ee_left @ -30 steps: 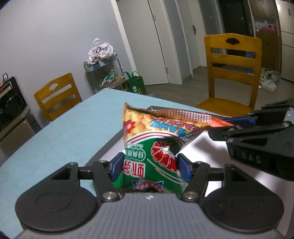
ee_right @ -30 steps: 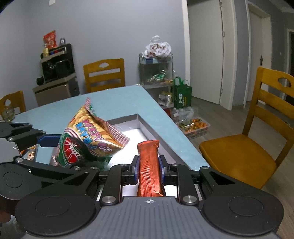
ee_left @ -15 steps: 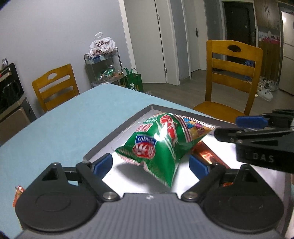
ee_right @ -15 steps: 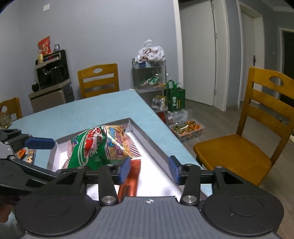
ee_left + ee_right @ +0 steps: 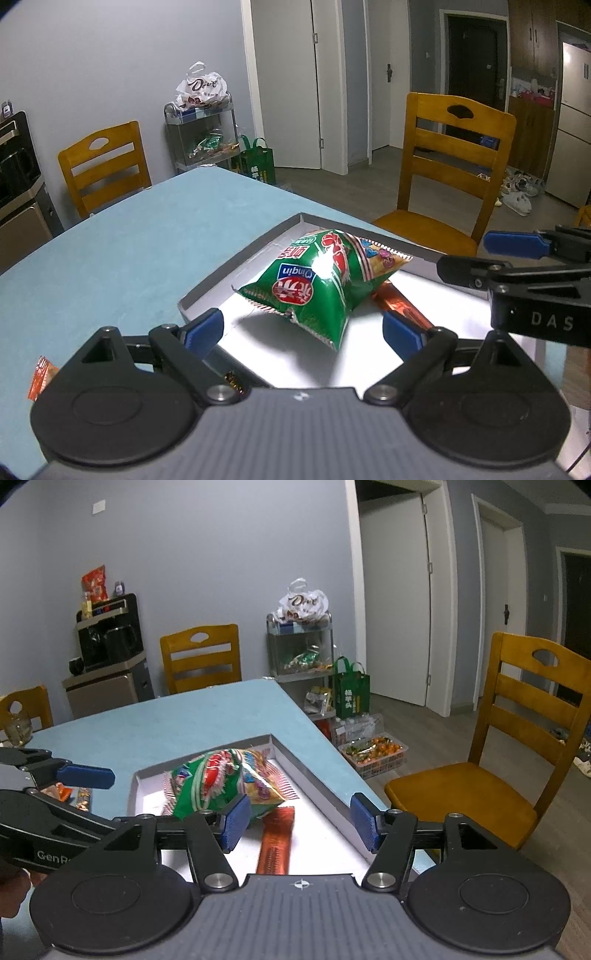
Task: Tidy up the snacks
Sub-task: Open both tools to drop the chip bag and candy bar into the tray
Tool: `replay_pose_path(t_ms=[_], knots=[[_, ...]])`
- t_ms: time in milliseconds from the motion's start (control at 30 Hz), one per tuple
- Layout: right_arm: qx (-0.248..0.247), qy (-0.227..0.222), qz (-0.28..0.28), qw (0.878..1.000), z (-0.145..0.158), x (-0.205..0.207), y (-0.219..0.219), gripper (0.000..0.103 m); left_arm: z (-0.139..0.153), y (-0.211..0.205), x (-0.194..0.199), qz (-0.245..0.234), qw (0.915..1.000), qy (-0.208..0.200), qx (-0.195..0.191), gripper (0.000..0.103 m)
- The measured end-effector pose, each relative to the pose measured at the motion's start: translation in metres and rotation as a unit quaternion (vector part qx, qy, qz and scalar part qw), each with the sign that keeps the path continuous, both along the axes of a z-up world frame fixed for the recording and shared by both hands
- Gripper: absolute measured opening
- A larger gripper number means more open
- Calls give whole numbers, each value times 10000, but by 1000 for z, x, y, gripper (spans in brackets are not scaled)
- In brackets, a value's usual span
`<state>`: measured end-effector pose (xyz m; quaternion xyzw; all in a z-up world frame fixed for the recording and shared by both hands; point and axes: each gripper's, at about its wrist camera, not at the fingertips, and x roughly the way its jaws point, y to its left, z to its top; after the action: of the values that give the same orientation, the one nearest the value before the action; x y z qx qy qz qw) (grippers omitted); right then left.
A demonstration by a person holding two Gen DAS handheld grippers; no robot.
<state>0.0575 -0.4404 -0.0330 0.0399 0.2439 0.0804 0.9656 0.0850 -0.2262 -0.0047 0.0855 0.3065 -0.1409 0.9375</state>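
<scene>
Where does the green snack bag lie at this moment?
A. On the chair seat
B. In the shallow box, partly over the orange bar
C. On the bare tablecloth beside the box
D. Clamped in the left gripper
B: the green snack bag rests inside the shallow box, overlapping the orange bar, with neither gripper touching it.

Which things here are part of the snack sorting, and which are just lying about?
Job:
green snack bag
orange bar
white tray
loose snacks on the table

Lying about:
wooden chair
shelf cart
green tote
</scene>
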Motion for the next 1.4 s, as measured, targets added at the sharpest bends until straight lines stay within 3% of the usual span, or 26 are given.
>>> replay_pose_path(t_ms=[400, 700, 867, 1100, 1400], knots=[[-43, -78, 133, 9999, 16, -17, 27, 66, 17, 44, -32, 33, 9995, 2, -310, 95], [-116, -154, 491, 9986, 28, -29, 60, 73, 29, 107, -52, 583, 9963, 99, -618, 98], [-156, -137, 828, 9963, 28, -38, 75, 76, 31, 136, -65, 873, 9947, 214, -498, 99], [-302, -77, 1387, 9898, 20, -54, 95, 77, 18, 166, -80, 1038, 9916, 420, -643, 99], [-750, 32, 2210, 9724, 3, -74, 114, 78, -14, 149, -86, 561, 9966, 481, -362, 99]])
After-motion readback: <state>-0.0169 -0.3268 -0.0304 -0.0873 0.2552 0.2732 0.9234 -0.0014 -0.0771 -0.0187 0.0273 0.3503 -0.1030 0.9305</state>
